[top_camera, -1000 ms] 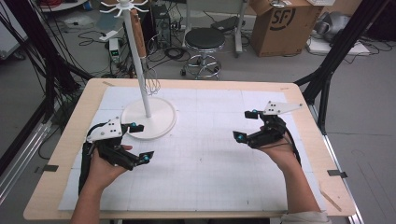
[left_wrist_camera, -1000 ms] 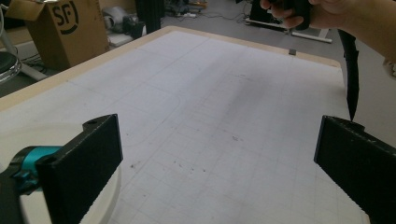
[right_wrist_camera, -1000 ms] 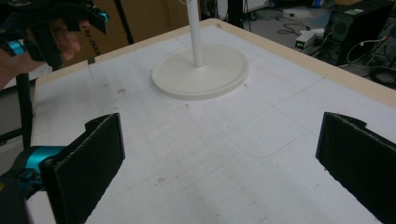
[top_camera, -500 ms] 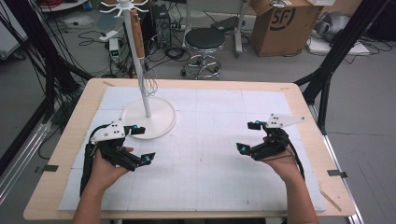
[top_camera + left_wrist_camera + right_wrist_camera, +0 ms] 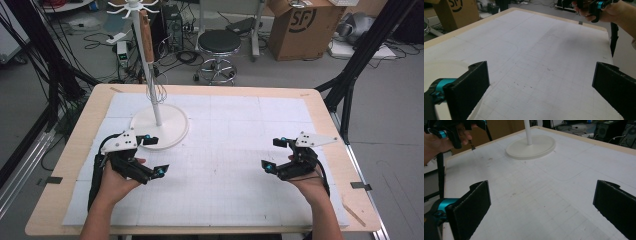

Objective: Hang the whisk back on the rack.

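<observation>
Two grippers over a wooden table (image 5: pixel 80 150) covered by a white gridded mat (image 5: pixel 235 150). Left gripper (image 5: pixel 152 156) sits at lower left of the high view, held in the person's left hand (image 5: pixel 117 177), grey three-cornered plate on top; its upper jaw reaches to the edge of the round white base (image 5: pixel 160 126), touching or just above, cannot tell which. Jaws spread wide, nothing between them; in the left gripper view they stand far apart at the bottom corners over bare mat, part of the white base showing at left edge. Right gripper (image 5: pixel 277 154) at lower right of the high view, in the right hand (image 5: pixel 310 182), well apart from the left one. Jaws likewise wide open and empty; right gripper view shows them at the bottom corners with mat between, base and pole toward upper centre. White stand: thin pole (image 5: pixel 150 65) rising from the base to hooks at top of frame, upper left. Wooden-handled whisk (image 5: pixel 147 45) hangs beside the pole, wire end down near the base. Floor behind table: black stool (image 5: pixel 219 47) upper centre, cardboard box (image 5: pixel 302 25) upper right, cables scattered at upper left.
</observation>
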Motion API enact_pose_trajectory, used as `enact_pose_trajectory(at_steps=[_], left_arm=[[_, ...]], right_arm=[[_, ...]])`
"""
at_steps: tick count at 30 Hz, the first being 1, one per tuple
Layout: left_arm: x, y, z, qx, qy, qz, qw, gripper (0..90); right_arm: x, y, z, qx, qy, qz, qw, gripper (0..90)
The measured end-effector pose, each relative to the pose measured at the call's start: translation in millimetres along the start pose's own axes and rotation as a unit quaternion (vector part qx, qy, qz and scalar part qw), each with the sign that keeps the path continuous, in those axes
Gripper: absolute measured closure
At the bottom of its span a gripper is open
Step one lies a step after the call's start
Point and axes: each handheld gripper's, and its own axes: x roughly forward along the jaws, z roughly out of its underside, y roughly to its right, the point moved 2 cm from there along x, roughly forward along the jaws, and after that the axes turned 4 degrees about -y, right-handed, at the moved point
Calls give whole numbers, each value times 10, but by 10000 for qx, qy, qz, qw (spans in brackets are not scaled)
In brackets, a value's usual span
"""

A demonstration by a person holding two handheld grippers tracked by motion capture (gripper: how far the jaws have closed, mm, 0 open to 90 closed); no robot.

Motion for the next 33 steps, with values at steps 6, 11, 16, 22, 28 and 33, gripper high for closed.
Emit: enact_pose_trajectory(at_steps=[6, 11, 16, 22, 28, 33], left_arm=[[20, 21, 2, 17, -29, 9, 10000, 17], [25, 31, 0, 28, -13, 15, 10000, 17], [26, 29, 0, 36, -23, 8, 10000, 17], [28, 30, 2, 35, -37, 11, 10000, 17], [31, 28, 5, 39, -52, 6, 10000, 17], [39, 27, 9, 26, -55, 14, 10000, 17]], right_arm=[[-27, 17, 48, 13, -82, 40, 10000, 5], [-37, 20, 72, 33, -141, 23, 9999, 5], [-30, 18, 78, 26, -162, 11, 9999, 5], [-20, 16, 77, -7, -173, 5, 9999, 5], [-11, 17, 82, -7, -211, 18, 9998, 5], [-1, 16, 88, 12, -241, 26, 9997, 5]])
